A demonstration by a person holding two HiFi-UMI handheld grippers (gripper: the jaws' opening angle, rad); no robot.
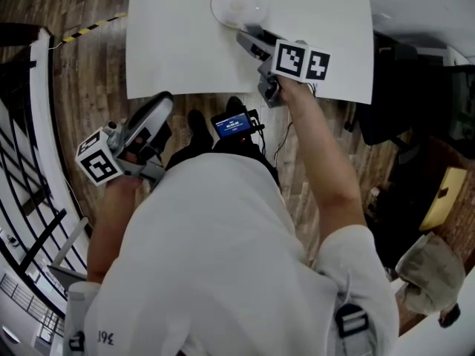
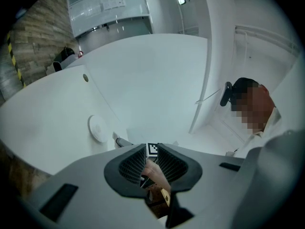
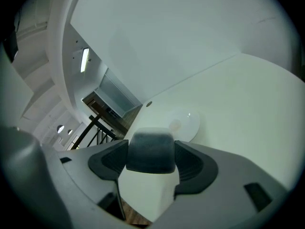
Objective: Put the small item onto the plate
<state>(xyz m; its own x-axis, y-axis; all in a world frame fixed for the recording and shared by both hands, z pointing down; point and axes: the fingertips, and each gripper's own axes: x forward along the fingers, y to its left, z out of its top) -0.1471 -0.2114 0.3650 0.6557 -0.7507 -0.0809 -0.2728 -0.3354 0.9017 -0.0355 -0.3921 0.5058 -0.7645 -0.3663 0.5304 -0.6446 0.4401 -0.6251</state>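
Note:
A white round plate [image 1: 236, 4] lies near the far edge of the white table [image 1: 178, 50]; it also shows in the left gripper view [image 2: 98, 128] and the right gripper view [image 3: 183, 123]. My right gripper [image 1: 245, 38] hovers over the table just short of the plate. It [image 3: 150, 149] is shut on the small item [image 3: 148, 187], a white block with a dark grey top that fills the gap between the pads. My left gripper [image 1: 152, 117] hangs off the table's near edge over the floor. Its [image 2: 151, 152] jaws stand almost together with nothing between them.
A wooden floor runs round the table, with yellow-black tape [image 1: 87, 28] at the left. A black railing [image 1: 30, 199] stands further left. A device with a blue screen [image 1: 231, 124] sits by my feet. A dark chair [image 1: 390, 95] is at the right. Another person [image 2: 252, 109] is beyond the table.

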